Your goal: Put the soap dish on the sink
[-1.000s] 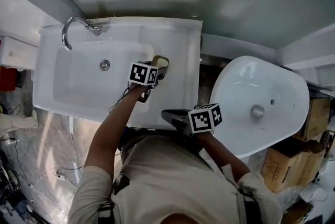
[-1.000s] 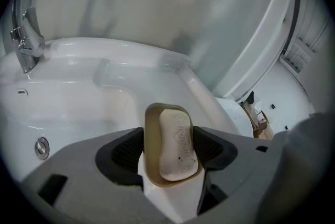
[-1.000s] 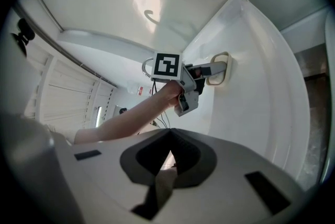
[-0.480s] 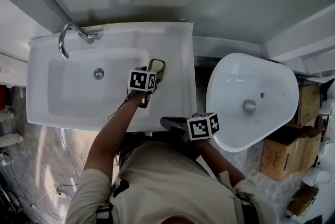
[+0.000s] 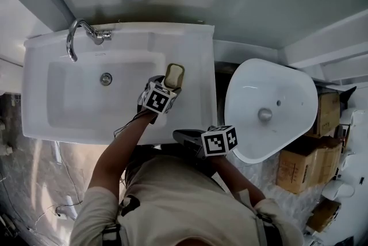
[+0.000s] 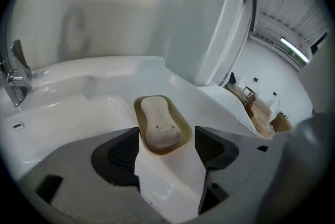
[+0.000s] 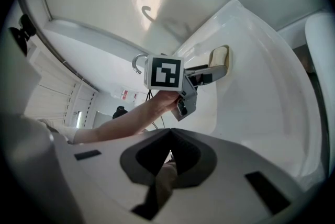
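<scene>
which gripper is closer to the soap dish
Left. The left gripper, jaws open, flanks the near end of the soap dish on the sink ledge; the right gripper, shut, is back by the person's body.

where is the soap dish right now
In the head view the soap dish sits on the right ledge of the sink, beside the basin, just ahead of the left hand-held gripper.

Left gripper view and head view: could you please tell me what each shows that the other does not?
Only the left gripper view shows the left hand-held gripper with its jaws apart. Only the head view shows the right hand-held gripper, the sink drain and a second basin. Both show the soap dish, the sink and the faucet.
</scene>
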Motion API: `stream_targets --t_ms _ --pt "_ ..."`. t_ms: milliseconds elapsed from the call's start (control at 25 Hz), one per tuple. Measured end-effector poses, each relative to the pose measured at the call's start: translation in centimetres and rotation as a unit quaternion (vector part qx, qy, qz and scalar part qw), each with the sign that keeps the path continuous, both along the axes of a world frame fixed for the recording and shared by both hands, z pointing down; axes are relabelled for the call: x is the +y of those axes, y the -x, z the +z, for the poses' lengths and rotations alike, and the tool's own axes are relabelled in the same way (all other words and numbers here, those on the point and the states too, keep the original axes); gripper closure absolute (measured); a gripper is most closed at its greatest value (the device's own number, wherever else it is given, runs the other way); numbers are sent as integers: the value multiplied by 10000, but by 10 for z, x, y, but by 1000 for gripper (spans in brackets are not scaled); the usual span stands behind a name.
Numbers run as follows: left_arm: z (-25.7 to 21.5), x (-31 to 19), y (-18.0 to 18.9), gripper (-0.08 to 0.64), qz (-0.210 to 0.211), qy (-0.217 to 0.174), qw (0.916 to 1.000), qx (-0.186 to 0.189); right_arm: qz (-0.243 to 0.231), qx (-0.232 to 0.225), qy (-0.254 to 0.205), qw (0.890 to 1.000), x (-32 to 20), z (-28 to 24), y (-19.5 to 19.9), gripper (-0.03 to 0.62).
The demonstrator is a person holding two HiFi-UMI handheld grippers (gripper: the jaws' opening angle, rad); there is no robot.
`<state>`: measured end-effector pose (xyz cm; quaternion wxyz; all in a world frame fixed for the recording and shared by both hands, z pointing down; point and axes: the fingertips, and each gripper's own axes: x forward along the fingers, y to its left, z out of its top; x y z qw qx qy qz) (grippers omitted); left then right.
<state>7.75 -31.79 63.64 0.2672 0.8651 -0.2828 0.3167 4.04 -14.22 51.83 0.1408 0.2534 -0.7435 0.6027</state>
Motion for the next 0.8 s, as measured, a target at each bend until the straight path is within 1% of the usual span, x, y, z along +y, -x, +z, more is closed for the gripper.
stream_targets --t_ms 240,360,560,800 --pt "8 -2 -4 232 -113 -131 9998 -126 19 9 77 10000 4 6 2 581" --pt "8 -3 -8 232 -226 -155 9995 -129 5 -21 68 10000 7 6 0 581" --pt "9 -10 -18 232 -357 -106 9993 -103 126 -129 112 9998 9 9 -12 581" --pt "12 -22 -24 230 -651 -58 9978 -91 210 -230 159 9994 10 13 -27 581"
